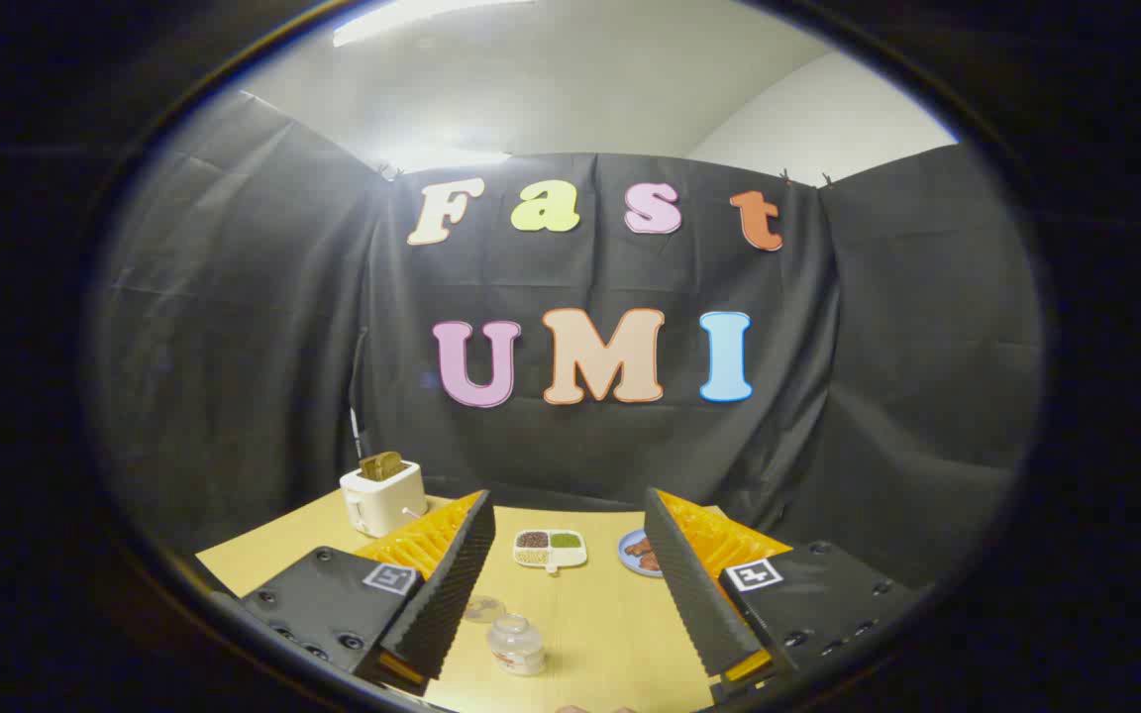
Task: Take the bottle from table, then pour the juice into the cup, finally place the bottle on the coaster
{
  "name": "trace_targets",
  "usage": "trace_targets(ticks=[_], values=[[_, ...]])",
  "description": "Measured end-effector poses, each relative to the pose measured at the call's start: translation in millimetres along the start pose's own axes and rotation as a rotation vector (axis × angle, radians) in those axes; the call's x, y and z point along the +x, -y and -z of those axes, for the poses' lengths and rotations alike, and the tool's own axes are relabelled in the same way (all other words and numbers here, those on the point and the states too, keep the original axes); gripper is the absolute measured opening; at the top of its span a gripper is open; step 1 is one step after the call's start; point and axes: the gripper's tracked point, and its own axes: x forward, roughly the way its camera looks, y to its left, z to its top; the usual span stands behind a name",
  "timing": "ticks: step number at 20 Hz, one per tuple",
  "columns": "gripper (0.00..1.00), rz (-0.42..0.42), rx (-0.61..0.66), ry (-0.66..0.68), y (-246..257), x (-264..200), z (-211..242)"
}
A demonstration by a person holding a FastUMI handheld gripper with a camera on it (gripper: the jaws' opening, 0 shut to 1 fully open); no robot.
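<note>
gripper: two fingers, wide apart, nothing between them
fingers: long flat slabs with bumpy ridged inner faces
mounts: dark blocks with small round screws
tags: one small square black-and-white tag on each mount

Ceiling strip light above the black cloth wall is overexposed; glare washes the white ceiling below it. Cloth stays dim, with folds faintly lit. Pale wooden desk evenly lit, soft shadows beneath the small clear bottle. Strong fisheye bending near the rim; the tool, fingers spread apart, is slightly soft.
</note>
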Motion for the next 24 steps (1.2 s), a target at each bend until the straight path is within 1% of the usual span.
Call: trace_targets(ticks=[7,11,16,22,24], values=[[0.99,-0.001,0.005,-0.014,2,-6,8],[0.99,0.015,-0.018,-0.013,8,-10,12],[0.99,0.008,-0.036,-0.024,4,-14,22],[0.99,-0.006,-0.044,-0.038,-1,-18,43],[0.99,0.002,-0.039,-0.036,2,-20,54]])
